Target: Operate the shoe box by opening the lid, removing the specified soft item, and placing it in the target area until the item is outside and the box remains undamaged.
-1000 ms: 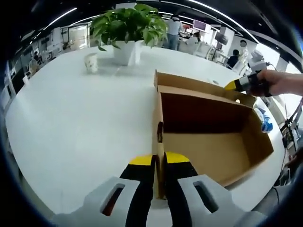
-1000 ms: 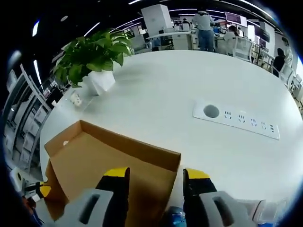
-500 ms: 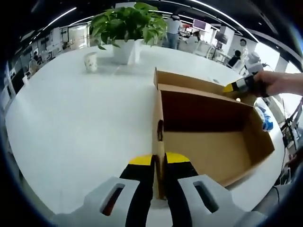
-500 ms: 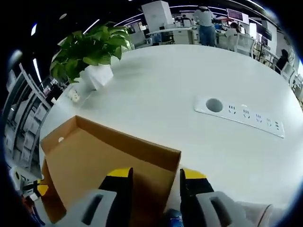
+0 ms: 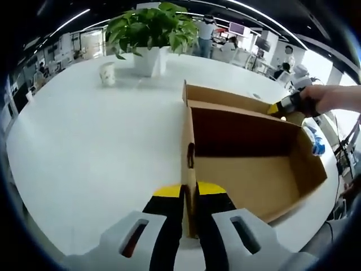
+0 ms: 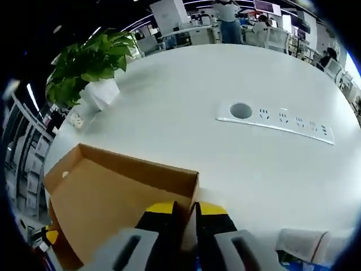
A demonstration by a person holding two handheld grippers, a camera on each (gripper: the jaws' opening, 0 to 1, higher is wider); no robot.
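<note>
Now the open brown cardboard shoe box (image 5: 248, 164) is pinched at opposite walls — left gripper (image 5: 189, 195) near, right gripper (image 6: 184, 210) far; crushing should be avoided.

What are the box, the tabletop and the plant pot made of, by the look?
Box: brown cardboard, matte, thin raw-edged walls; likely corrugated, though the fluting is too small to tell. Tabletop: smooth white surface with soft reflections of the lights; laminate or painted board, cannot tell which. Plant pot: plain white, smooth; ceramic or plastic, the look leaves it open.
</note>
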